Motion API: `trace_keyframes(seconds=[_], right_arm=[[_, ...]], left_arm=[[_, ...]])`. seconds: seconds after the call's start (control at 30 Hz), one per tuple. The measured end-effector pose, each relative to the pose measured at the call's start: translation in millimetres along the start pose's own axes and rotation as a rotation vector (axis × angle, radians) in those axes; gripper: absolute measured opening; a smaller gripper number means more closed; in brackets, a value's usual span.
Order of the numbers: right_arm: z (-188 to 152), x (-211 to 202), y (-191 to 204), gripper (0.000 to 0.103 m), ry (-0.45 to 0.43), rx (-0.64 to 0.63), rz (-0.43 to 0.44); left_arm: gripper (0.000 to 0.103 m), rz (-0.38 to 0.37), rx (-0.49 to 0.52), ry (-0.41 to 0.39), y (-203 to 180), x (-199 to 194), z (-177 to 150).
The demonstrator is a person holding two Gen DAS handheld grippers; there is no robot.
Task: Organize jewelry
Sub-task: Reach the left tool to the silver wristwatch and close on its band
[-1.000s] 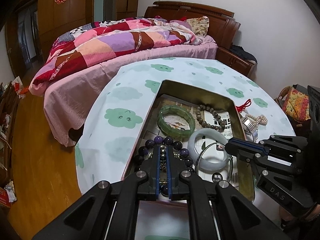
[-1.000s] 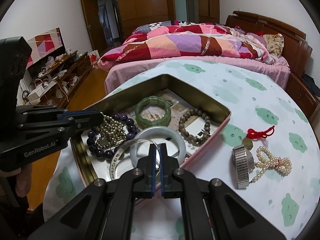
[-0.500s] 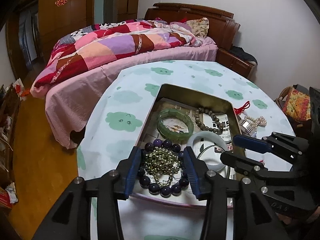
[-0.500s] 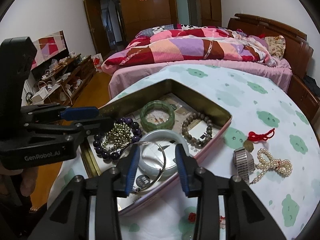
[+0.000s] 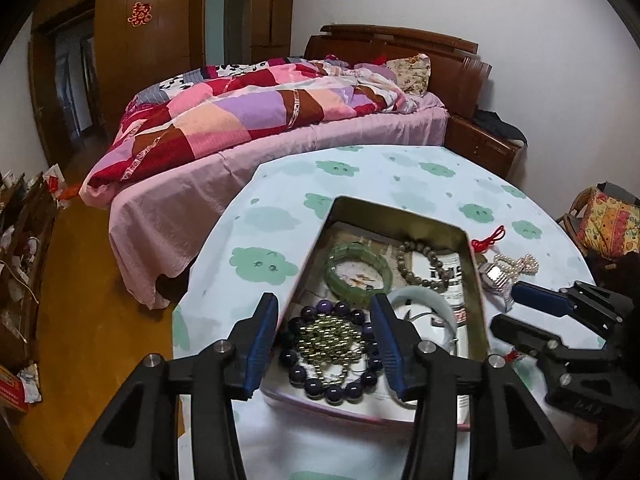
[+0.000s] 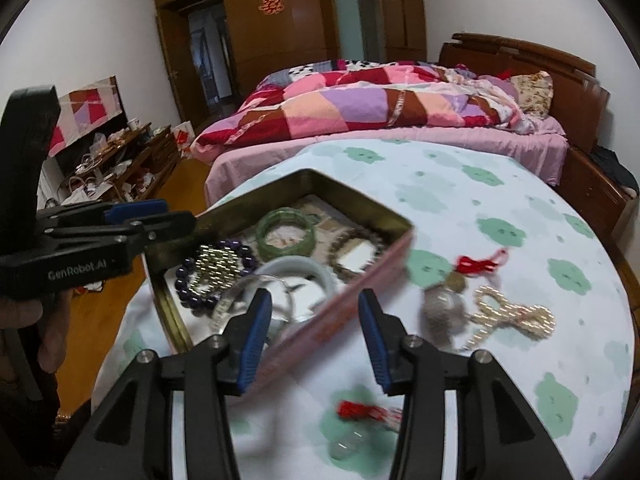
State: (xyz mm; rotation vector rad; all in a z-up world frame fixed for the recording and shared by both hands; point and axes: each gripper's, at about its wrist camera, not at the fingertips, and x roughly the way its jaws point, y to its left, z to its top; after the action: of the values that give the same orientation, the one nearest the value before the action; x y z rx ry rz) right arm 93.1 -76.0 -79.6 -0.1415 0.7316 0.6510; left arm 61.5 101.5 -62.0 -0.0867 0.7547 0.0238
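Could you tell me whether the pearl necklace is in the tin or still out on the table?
Out. The pearl necklace lies on the tablecloth to the right of the tin, beside the watch.

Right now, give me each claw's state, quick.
Left claw: open, holding nothing, above the bead bracelets in the tin.
Right claw: open, holding nothing.
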Motion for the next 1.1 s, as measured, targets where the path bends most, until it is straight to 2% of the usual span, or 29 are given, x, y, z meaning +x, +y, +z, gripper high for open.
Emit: trace_keyframes(seconds=[0.3,0.43,0.6,0.73,0.87,1.1], right_arm=[[-27.5,-24.3,-76.9,0.048,0.008,0.16,-0.157],[-34.1,-30.2,-98.3,0.05,0.01,0.207,-0.192],[-42.4,-37.3,-106.7,0.055,0.007,0.207,-0.213],[-46.6,-38.2,-107.3,0.057,0.012,0.185,-0.217],[-52.1,-38.8,-114.0,0.061,0.015,0.183,-0.254],[-56.0,-41.6,-119.9,0.065,-0.008,0.21,-0.247]], left_arm=[[0.049,-0.061,0.1,0.001,-57.0,1.9,1.9],[0.049,-0.09,0.159,0.009,-86.0,3.4,2.6],[0.049,-0.132,0.24,0.015,-122.2,7.2,5.3],[0.049,-0.14,0.289,0.044,-145.3,24.6,8.1],[0.049,-0.156,0.308,0.085,-160.8,40.6,7.1],[0.049,-0.157,0.322,0.141,-181.4,61.8,2.6]])
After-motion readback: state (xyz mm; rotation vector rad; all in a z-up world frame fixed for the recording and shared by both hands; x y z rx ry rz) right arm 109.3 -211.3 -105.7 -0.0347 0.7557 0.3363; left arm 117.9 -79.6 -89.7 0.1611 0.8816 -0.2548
